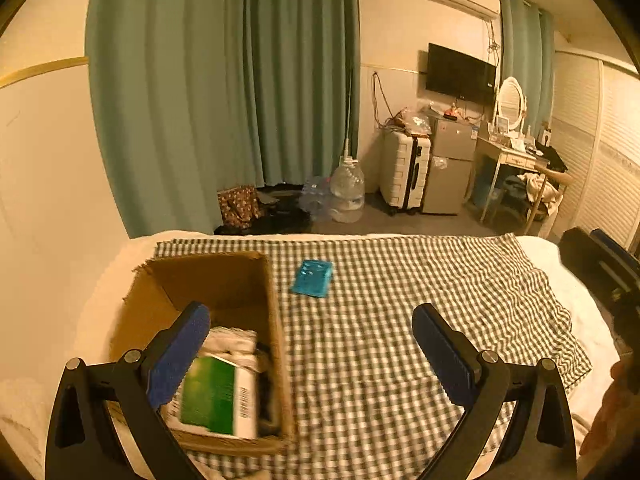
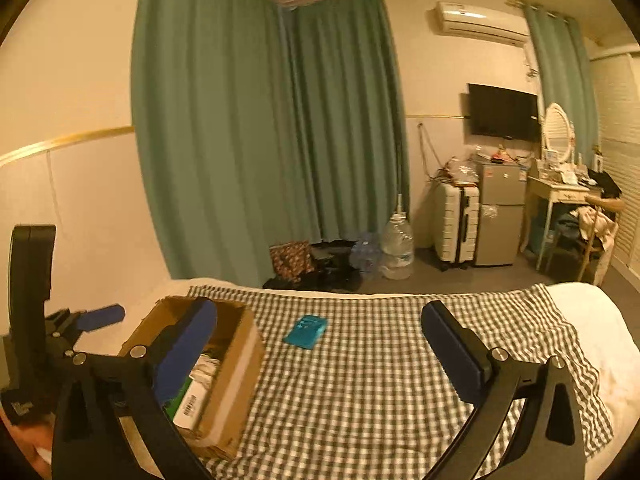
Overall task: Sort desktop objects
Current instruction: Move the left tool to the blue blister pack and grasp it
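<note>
**Both grippers empty above the checked cloth, 1 packet left out**

The left gripper (image 1: 311, 350) has its jaws spread wide with nothing between them. Its left finger hangs over the open cardboard box (image 1: 224, 280), and its right finger stands over bare checked cloth (image 1: 400, 280). Under and just right of the left finger, inside the box, lie a green-and-white carton (image 1: 218, 396) and some pale folded items, so the box looks to be the place where sorted things are gathered.

The right gripper (image 2: 319, 344) is likewise released and holds nothing. Its left finger overlaps the box's far rim in its own view, and its right finger sits over empty cloth.

The blue packet (image 1: 313, 278) lies flat on the cloth beyond both pairs of jaws. It falls in the gap between the fingers of each gripper, a little left of centre, just right of the box wall and apart from it. It appears to be the only loose item still outside the box, so it is probably the next thing to pick up.

Being thin and flat on soft fabric, it may be hard to pinch. A finger would likely need to press into the cloth beside 1 edge to get under it.
</note>
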### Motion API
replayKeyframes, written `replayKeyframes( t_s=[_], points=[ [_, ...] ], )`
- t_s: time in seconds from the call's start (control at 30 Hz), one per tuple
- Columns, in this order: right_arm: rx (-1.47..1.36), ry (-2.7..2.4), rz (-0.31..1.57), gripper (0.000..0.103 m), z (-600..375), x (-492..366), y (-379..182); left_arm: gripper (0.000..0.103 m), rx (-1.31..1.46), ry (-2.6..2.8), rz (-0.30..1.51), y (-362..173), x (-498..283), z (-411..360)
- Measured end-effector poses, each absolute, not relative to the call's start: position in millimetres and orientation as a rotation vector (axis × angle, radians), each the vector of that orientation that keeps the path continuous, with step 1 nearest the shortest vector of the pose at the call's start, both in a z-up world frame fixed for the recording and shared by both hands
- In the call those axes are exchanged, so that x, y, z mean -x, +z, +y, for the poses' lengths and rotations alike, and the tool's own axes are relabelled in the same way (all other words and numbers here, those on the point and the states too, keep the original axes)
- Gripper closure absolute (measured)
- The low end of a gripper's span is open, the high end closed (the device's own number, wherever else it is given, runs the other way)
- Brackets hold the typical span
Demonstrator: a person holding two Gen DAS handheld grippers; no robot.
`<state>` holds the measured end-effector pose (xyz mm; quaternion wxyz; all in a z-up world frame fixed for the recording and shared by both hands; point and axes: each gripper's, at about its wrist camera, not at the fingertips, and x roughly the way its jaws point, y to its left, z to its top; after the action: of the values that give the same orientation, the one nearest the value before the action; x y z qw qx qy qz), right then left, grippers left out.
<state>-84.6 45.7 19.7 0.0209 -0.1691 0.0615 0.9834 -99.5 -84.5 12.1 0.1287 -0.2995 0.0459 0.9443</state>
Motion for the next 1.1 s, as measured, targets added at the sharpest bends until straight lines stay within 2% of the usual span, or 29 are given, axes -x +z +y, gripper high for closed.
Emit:
replayKeyframes(
  t_s=[0.17, 0.53, 0.8, 1.1],
  points=[
    [0.523, 3.016, 0.223, 0.0, 79, 60, 19, 0.0, 0.878, 2.745, 0.202, 2, 88, -52],
    [0.606, 2.938, 0.272, 0.0, 144, 48, -22, 0.0, 1.037, 2.726, 0.06, -60, 95, 3],
    [0.725, 2.919, 0.344, 0.0, 181, 90, -70, 0.0, 1.124, 2.721, 0.068, -112, 138, 29],
    [0.882, 2.88, 0.308, 0.0, 200, 173, -136, 0.0, 1.195, 2.778, 0.02, -166, 215, 30]
  ],
)
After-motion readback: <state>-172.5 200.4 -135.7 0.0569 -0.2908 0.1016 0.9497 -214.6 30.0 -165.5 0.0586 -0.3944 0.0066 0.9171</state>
